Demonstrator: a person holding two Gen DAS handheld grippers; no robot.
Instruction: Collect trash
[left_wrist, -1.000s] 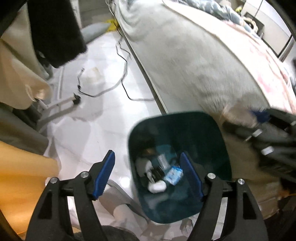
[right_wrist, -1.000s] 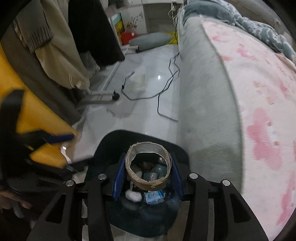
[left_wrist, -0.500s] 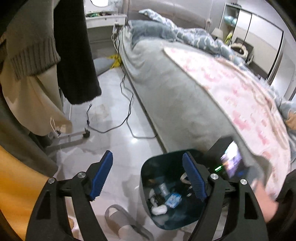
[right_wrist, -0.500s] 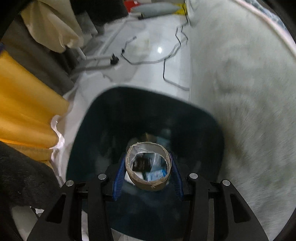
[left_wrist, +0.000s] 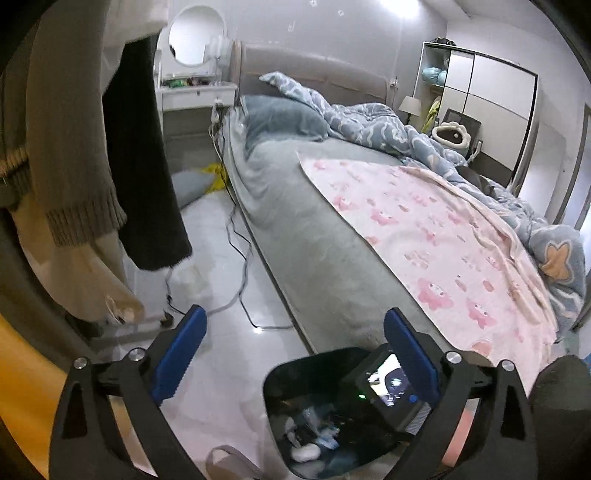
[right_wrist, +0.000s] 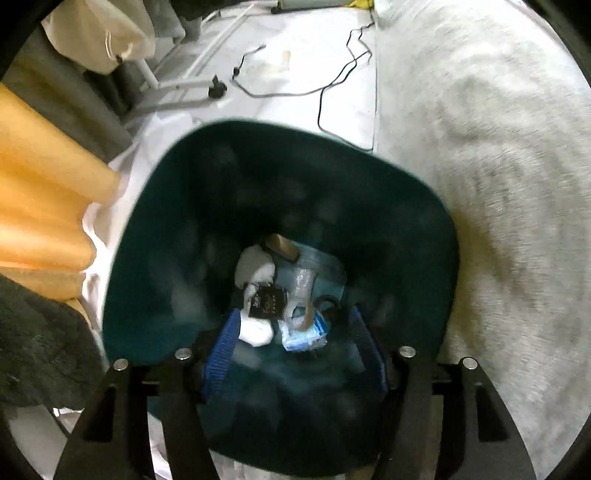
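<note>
right tool (right_wrist: 293, 334): open wide, holds nothing, pointing down into the dark green trash bin (right_wrist: 147, 258) | cardboard tape ring (right_wrist: 308, 314): lies in the bin's bottom among wrappers and white tissue (right_wrist: 255, 332) | bin stands on the floor (left_wrist: 218, 258) right beside the bed (left_wrist: 314, 240) | left tool (left_wrist: 295, 354): open wide, holds nothing, up over the bin's near edge
</note>
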